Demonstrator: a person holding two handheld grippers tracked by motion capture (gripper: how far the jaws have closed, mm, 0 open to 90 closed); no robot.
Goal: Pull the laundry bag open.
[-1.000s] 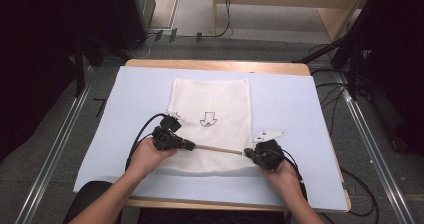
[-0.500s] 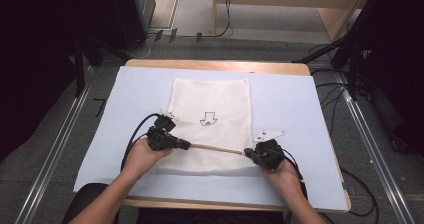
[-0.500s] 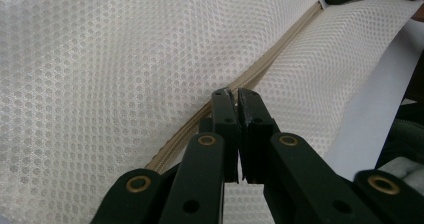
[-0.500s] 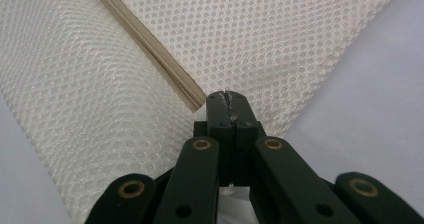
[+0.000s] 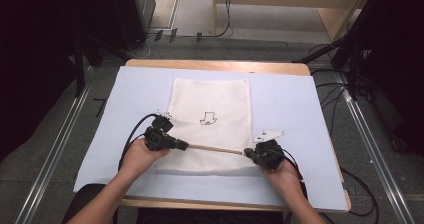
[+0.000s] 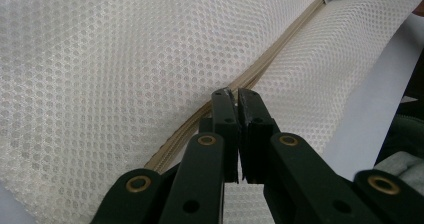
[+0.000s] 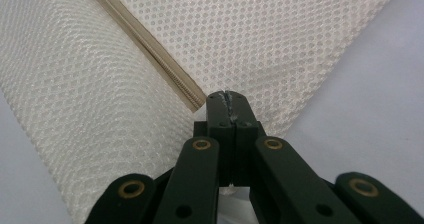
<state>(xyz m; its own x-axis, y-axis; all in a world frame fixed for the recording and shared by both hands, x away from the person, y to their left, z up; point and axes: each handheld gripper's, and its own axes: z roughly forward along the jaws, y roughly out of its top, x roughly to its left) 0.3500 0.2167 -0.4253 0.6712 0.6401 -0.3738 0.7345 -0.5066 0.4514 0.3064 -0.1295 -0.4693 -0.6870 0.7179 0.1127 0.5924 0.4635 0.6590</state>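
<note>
Well, no brand or readable text anywhere; the white mesh bag (image 5: pixel 210 129) carries just a small dark outline print (image 5: pixel 207 118) near its middle, shape unclear from the high view.

Bag lies flat on the pale blue cover (image 5: pixel 295 104) of the table (image 5: pixel 210 64), long side running away from the person. A beige zipper (image 5: pixel 215 148) runs across the bag's near end, w/ a strip of mesh on the person's side of it.

Left gripper (image 5: pixel 183 145) sits at the zipper's left end, right gripper (image 5: pixel 247 153) at its right end, so the zipper stretches straight between the two.

Left gripper view: jaws pressed nearly together, a small silvery bit pinched at the tips, right on the zipper line (image 6: pixel 260 69); prob. the zip pull, can't say for sure.

Right gripper view: jaws fully together, a thin bit of material nipped between the tips where the zipper (image 7: pixel 150 49) ends, by the bag's edge.
</note>
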